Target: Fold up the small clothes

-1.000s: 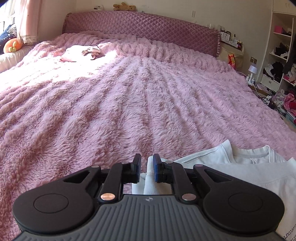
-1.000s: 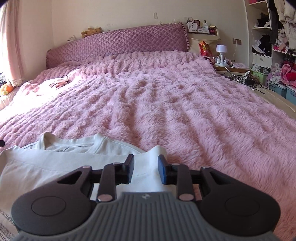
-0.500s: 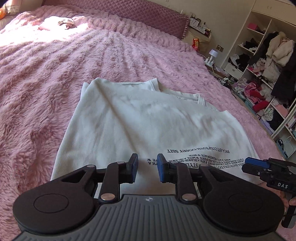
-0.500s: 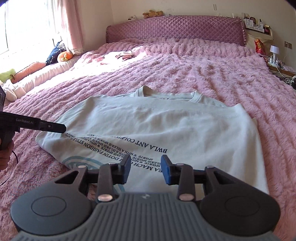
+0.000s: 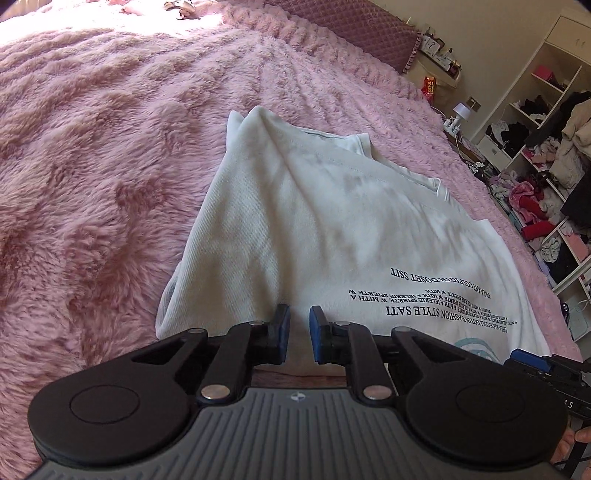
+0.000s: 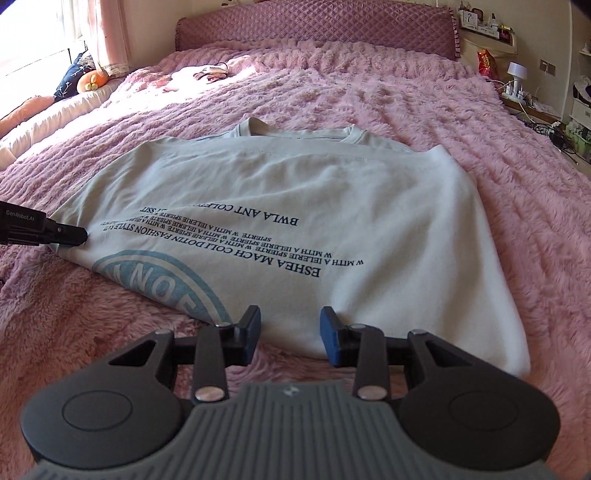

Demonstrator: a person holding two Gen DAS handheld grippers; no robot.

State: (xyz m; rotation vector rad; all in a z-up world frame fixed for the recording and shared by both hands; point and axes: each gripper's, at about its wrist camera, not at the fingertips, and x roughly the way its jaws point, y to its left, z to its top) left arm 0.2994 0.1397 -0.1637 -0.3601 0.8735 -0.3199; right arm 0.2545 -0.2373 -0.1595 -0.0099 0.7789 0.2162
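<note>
Mid-fold on the T-shirt (image 6: 295, 184), spread near the bed's (image 6: 369, 92) front edge. Closing left gripper (image 5: 299, 332) round its side hem, cloth between jaws yet unpinched; right gripper (image 6: 290, 334) released. Next calls for pinching both sides, then folding across

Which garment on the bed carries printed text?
The white T-shirt in the foreground, with black lettering and a blue logo; the pinkish bundle near the headboard shows none.

Matt cotton shirt (image 6: 295, 184) (shaggy plush bedspread (image 6: 406, 110)).
</note>
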